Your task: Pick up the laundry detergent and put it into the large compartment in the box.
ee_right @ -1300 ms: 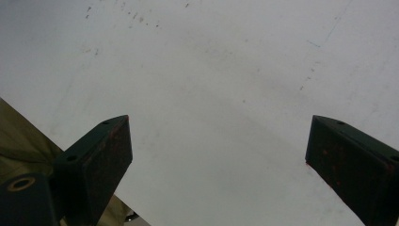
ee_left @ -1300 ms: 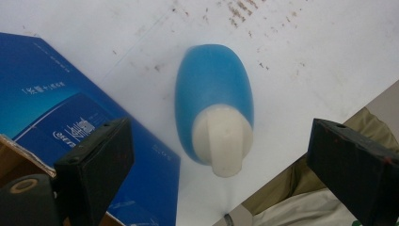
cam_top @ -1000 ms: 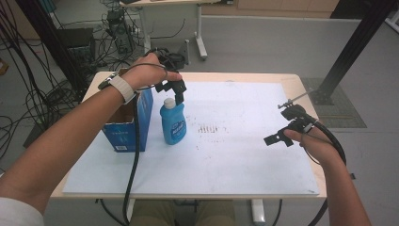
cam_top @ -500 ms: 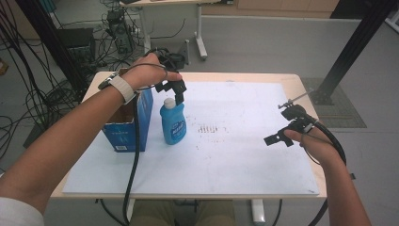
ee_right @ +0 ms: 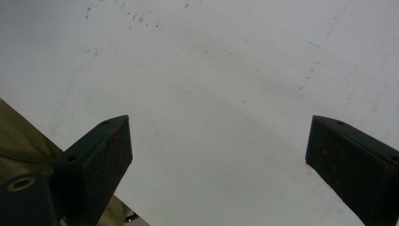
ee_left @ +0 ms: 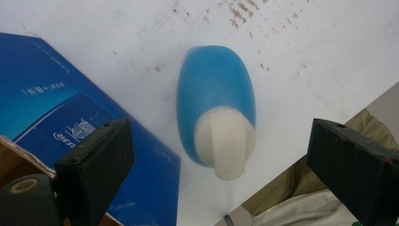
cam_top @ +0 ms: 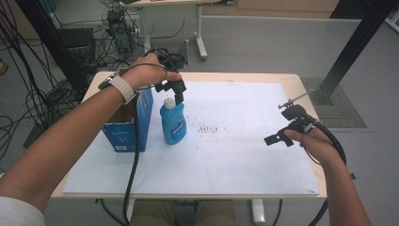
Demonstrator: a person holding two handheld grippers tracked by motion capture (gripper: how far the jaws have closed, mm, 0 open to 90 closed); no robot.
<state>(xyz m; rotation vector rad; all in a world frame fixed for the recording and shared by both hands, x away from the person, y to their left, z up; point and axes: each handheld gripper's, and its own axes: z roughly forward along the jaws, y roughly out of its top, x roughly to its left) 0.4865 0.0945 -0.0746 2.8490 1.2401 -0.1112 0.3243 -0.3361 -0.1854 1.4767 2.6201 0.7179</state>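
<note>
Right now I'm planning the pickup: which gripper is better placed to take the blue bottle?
Left. The left gripper hovers open right above the blue bottle, cap between its jaws; the right gripper is far across the table.

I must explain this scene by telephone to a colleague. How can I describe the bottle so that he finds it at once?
Start from the white sheet that covers the table, then go to the open blue cardboard box at its left side. The bottle stands upright just right of that box, directly under the open left gripper. It is the sole rounded thing there: blue plastic body, white cap, small label.
</note>
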